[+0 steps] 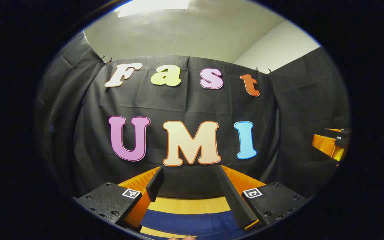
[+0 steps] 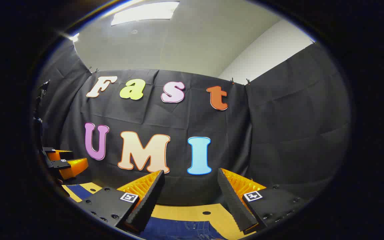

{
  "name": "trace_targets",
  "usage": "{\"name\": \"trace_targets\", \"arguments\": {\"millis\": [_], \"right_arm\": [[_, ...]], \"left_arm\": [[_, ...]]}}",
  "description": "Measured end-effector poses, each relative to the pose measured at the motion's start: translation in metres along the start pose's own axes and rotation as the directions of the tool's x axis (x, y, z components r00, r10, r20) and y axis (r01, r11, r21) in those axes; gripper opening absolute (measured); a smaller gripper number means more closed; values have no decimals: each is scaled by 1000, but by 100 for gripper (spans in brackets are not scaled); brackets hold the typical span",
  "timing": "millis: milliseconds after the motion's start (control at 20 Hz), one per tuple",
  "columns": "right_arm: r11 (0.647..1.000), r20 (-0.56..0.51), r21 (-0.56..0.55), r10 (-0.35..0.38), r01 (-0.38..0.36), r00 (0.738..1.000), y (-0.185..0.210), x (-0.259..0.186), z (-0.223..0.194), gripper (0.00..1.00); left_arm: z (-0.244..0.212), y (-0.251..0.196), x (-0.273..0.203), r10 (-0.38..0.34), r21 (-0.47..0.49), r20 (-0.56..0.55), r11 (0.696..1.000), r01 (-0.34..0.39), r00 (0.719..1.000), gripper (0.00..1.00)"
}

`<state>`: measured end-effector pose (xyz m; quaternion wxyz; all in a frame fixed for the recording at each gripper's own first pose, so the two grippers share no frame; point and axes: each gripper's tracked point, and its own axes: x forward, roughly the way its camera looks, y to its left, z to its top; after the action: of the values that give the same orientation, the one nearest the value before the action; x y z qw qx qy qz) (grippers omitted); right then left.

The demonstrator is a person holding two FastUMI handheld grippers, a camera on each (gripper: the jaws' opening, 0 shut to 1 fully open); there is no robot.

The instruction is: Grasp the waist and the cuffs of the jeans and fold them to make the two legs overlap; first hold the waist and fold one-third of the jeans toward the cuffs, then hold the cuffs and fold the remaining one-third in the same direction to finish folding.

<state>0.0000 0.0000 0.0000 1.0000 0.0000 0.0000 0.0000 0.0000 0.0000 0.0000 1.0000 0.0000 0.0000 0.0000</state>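
Dark blue jeans (image 1: 188,221) lie flat on a yellow wooden table (image 1: 192,205), low in the left gripper view under my left gripper (image 1: 189,175). Its fingers are spread wide apart with nothing between them, held above the cloth. In the right gripper view the jeans (image 2: 178,230) show stitching and seams at the bottom edge, below my right gripper (image 2: 189,178), which is open and holds nothing. The left gripper (image 2: 67,163) appears far left in the right gripper view; the right gripper (image 1: 332,143) appears at the far right in the left gripper view.
The table (image 2: 192,211) runs back to the black cloth wall. A small dark hole (image 2: 206,212) sits in the tabletop just beyond the jeans. White ceiling and wall rise above the cloth.
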Motion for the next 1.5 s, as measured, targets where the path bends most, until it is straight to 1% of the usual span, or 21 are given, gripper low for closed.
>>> {"name": "trace_targets", "arguments": {"millis": [100, 250, 550, 650, 700, 850, 950, 1000, 1100, 1150, 1200, 1250, 1350, 1400, 1450, 1500], "right_arm": [[1000, -14, -13, 1, -1, 1000, -2, 1, -6, 98], [1000, -26, -22, 12, -13, 1000, 0, 5, -14, 98], [995, -68, -88, 35, -41, 997, 1, 9, -32, 98], [992, -63, -106, 57, -63, 996, 6, 9, -35, 98], [990, -65, -117, 75, -82, 995, 9, 10, -39, 96], [978, -104, -174, 100, -117, 990, 7, 9, -58, 100], [975, -132, -178, 109, -132, 985, 9, 9, -68, 100], [977, -142, -162, 117, -140, 983, 12, 10, -71, 99], [979, -136, -121, 148, -165, 980, 20, 15, -74, 99], [976, -133, -104, 176, -191, 975, 26, 17, -76, 98], [972, -132, -95, 200, -213, 971, 30, 20, -82, 98], [968, -132, -90, 220, -233, 966, 32, 23, -87, 98], [960, -140, -71, 261, -272, 955, 35, 24, -100, 98], [954, -142, -50, 285, -295, 948, 39, 24, -105, 100], [950, -145, -35, 304, -312, 942, 41, 25, -110, 98], [946, -157, -24, 315, -322, 936, 42, 27, -118, 98]], "left_arm": [[3, 2, -2, 4, 13, 9, 1000, -4, 1000, 95], [-1, 9, -5, 7, 27, 10, 1000, -7, 1000, 95], [-2, 30, -11, 51, 38, -2, 998, -51, 999, 95], [-7, 35, -12, 61, 31, -18, 998, -61, 998, 95], [-9, 39, -13, 66, 25, -27, 998, -66, 997, 95], [-17, 48, -13, 89, 17, -39, 996, -88, 995, 95], [-25, 54, -17, 92, 24, -59, 996, -91, 994, 96], [-29, 56, -18, 91, 38, -69, 995, -89, 993, 95], [-41, 72, -23, 107, 108, -99, 989, -97, 989, 95], [-45, 78, -28, 110, 145, -117, 985, -92, 987, 94], [-50, 84, -35, 116, 180, -139, 980, -90, 983, 94], [-55, 90, -42, 125, 213, -163, 973, -89, 979, 96], [-62, 101, -58, 142, 267, -206, 960, -84, 968, 94], [-69, 107, -67, 150, 301, -234, 951, -75, 961, 94], [-78, 114, -85, 168, 370, -274, 927, -57, 947, 94], [-86, 125, -95, 188, 439, -297, 897, -41, 936, 95]]}}
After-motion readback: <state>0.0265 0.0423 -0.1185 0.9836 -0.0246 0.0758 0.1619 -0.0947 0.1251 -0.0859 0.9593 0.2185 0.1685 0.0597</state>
